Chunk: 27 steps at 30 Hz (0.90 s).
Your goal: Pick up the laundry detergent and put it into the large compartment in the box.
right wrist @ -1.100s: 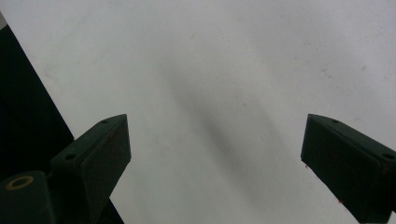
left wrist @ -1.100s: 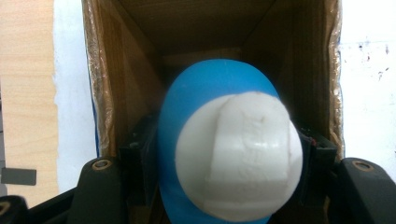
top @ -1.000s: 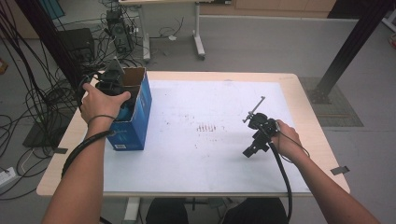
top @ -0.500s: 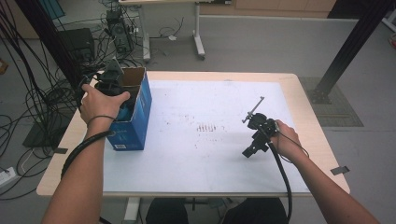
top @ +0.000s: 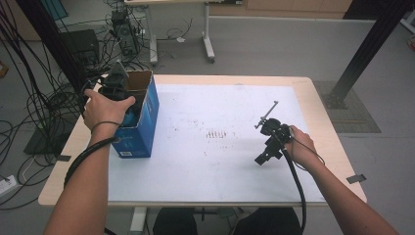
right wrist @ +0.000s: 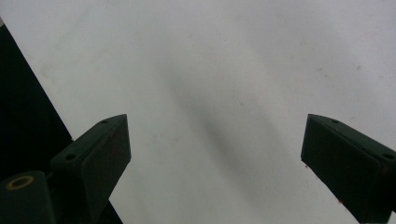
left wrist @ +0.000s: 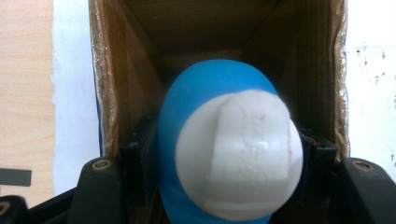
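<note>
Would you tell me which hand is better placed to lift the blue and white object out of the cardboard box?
Left: its gripper already clamps the blue and white object inside the box; the right gripper hangs open above the table.

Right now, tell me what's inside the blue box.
Inside the blue box the left gripper clamps a blue-and-white rounded object. It hides the box's floor and whatever lies beneath.
</note>
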### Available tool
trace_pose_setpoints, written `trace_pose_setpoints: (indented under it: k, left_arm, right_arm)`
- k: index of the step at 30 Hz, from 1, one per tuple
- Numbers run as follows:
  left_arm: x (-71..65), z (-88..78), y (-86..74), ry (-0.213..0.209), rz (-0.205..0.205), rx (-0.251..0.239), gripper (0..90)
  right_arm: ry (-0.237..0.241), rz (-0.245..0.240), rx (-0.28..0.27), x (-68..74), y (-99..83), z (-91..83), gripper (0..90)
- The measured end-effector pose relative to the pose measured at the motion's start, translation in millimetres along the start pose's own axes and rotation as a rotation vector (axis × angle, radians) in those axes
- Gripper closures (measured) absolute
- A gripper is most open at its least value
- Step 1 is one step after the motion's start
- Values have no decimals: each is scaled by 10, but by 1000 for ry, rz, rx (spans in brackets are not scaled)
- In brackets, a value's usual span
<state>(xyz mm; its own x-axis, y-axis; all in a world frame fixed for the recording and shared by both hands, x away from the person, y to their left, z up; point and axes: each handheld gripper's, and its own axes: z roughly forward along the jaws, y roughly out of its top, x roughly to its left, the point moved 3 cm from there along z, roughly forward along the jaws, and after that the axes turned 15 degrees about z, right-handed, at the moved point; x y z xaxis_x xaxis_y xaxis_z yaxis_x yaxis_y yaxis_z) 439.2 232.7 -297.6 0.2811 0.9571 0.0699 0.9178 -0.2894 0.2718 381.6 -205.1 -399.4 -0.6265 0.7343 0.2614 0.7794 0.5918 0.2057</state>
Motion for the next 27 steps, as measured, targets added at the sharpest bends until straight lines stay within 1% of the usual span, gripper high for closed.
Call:
trace_pose_setpoints:
  k: [7,11,20,27]
  left_arm:
    - [-4,2,3,2,-5,1,378]
    - [-9,-1,10,3,0,11,377]
    - [-13,1,8,4,-8,6,377]
    - [-13,2,10,4,-7,7,377]
  right_arm:
    - [3,-3,0,7,3,5,83]
    - [4,-1,1,4,3,8,82]
    - [6,1,-4,-2,-4,2,83]
    - [3,0,-5,-4,-5,-5,83]
